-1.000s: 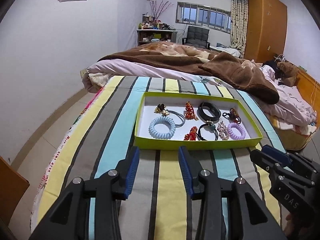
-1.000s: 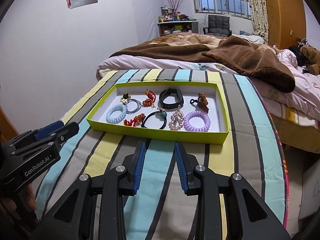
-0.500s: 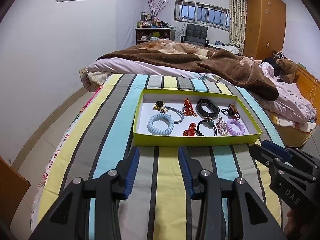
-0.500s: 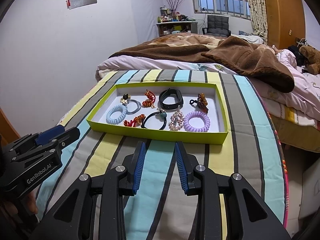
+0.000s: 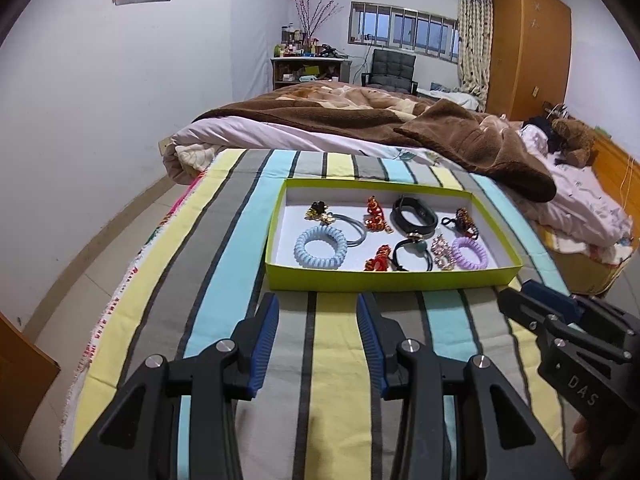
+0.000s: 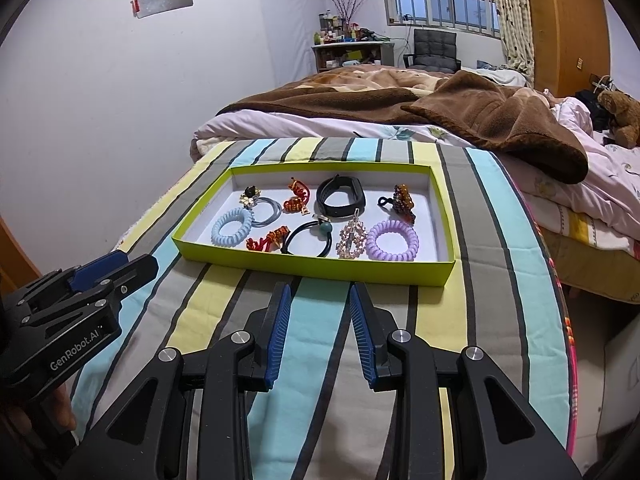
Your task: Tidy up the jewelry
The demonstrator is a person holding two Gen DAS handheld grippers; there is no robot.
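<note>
A lime-green tray (image 5: pixel 392 279) (image 6: pixel 312 266) lies on the striped bedspread and holds several hair ties and clips: a light blue coil tie (image 5: pixel 321 247) (image 6: pixel 232 227), a purple coil tie (image 5: pixel 470 254) (image 6: pixel 393 240), a black band (image 5: pixel 414 213) (image 6: pixel 341 199), red clips (image 5: pixel 377 219), a black tie with a teal bead (image 6: pixel 307 237) and a crystal clip (image 6: pixel 352 239). My left gripper (image 5: pixel 318 312) is open and empty, just short of the tray's near wall. My right gripper (image 6: pixel 319 302) is open and empty, also in front of the tray.
The striped bedspread (image 5: pixel 208 264) drops off at the left edge to the floor (image 5: pixel 100 248). A brown blanket (image 5: pixel 460 136) and pink bedding lie behind the tray. A teddy bear (image 5: pixel 572 140) sits at the far right. A wardrobe (image 5: pixel 528 44) stands at the back.
Both views have drawn back and tilted slightly, so the tray sits a little farther from the fingertips. Both grippers stay open and empty.
</note>
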